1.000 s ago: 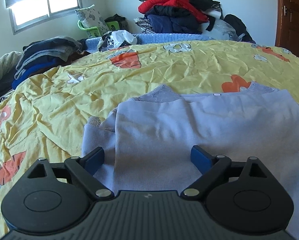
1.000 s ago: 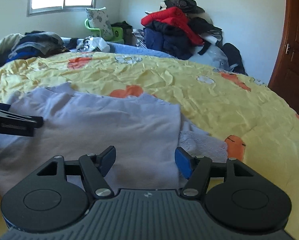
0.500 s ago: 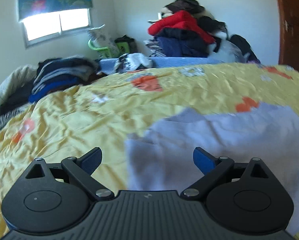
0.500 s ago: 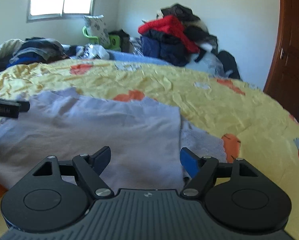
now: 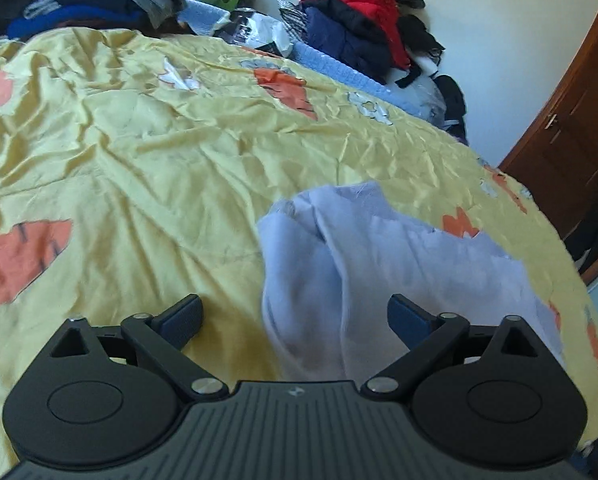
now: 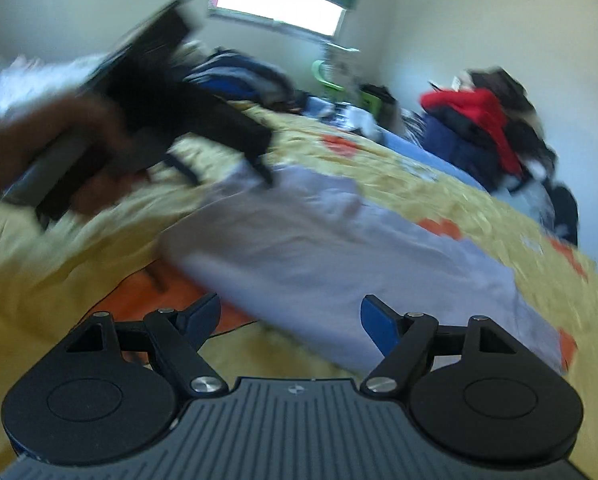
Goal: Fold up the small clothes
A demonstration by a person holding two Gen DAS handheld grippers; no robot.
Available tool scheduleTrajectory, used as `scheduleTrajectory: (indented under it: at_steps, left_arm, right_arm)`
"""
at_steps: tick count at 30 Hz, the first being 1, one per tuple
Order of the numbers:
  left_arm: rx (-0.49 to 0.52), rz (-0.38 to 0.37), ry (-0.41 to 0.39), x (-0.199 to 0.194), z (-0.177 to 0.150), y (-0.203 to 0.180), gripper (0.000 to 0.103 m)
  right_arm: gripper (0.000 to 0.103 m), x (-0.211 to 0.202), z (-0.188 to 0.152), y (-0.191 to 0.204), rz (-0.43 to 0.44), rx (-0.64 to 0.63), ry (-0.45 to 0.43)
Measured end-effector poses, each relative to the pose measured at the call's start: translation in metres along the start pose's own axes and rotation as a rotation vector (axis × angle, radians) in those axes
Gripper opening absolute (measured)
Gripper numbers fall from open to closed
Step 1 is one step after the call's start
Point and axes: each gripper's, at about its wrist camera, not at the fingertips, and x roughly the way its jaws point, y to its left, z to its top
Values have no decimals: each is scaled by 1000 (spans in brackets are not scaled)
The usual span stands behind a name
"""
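One yellow bedspread (image 5: 147, 152) covers the bed, and the lilac garment (image 5: 379, 264) lies partly folded toward its near right edge. Both grippers hover over it released — the left gripper (image 5: 295, 316) with jaws opening, the right gripper (image 6: 291, 316) spread, neither pressing cloth.

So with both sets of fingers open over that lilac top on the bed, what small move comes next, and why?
Probably bring the left gripper, whose fingers are opening with nothing clamped, down onto the near edge of the lilac top. The top lies partly folded on the yellow bedspread, and the right gripper is open and holds nothing either.
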Motion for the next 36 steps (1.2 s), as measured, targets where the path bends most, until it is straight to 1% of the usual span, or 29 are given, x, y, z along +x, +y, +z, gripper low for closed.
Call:
scheduleTrajectory:
  at_steps: [2,4,9,11,13,15,16,17,18,21,22,23,24,25,26,27,28,29,30,31,33,36]
  left_arm:
    - [-17,-58,18,6,7,3,103]
    - [-16,-87,29,13,15,4,103]
    - [10,-167,65,33,33,1,103]
    - [11,-204,64,39,36,1,103]
    - [7,-237,63,45,40,1,103]
    - [-9,-268,61,51,43,2,103]
    - [-23,-280,57,53,45,3,103]
    - [-40,-295,54,56,47,5,103]
    - [-60,-308,50,57,48,7,103]
    - [-128,-351,47,65,52,10,102]
    - [-134,-358,47,68,52,8,102]
    - [-112,-349,45,69,52,4,102]
    - [-68,-334,47,69,52,-3,100]
    - [-21,-314,49,68,50,-9,97]
    - [15,-291,51,68,49,-14,84]
    - [42,-258,55,68,49,-17,62]
    - [49,-223,57,68,49,-17,52]
    - [41,-189,60,68,51,-15,35]
    - [31,-164,67,68,52,-11,22]
    - [23,-150,75,68,53,-8,18]
    - [14,-148,80,68,53,-4,13]
    - [64,-113,60,66,49,-12,13]
  right_arm:
    - [79,6,0,16,-32,-56,20]
    - [79,13,1,27,-53,-82,37]
    - [79,30,12,61,-152,-176,-3]
    - [78,41,18,72,-202,-240,-21]
    - [74,51,21,80,-239,-300,-30]
    - [61,61,28,86,-232,-316,-24]
    - [60,64,31,87,-232,-314,-21]
    - [58,68,33,89,-240,-323,-24]
    - [52,72,34,91,-244,-333,-26]
    - [43,77,38,97,-248,-358,-18]
    - [41,78,39,99,-247,-368,-17]
    - [38,78,39,100,-244,-375,-14]
    - [37,78,39,100,-240,-376,-12]
    - [36,77,39,100,-238,-373,-11]
    - [34,77,40,101,-236,-371,-10]
    - [30,76,40,101,-233,-369,-10]
    - [29,76,40,101,-229,-369,-9]
    - [28,78,41,101,-226,-371,-8]
    - [22,78,41,102,-219,-376,-7]
    - [19,80,41,100,-211,-380,-4]
    - [18,80,41,101,-204,-386,0]
    - [17,80,43,100,-198,-378,3]
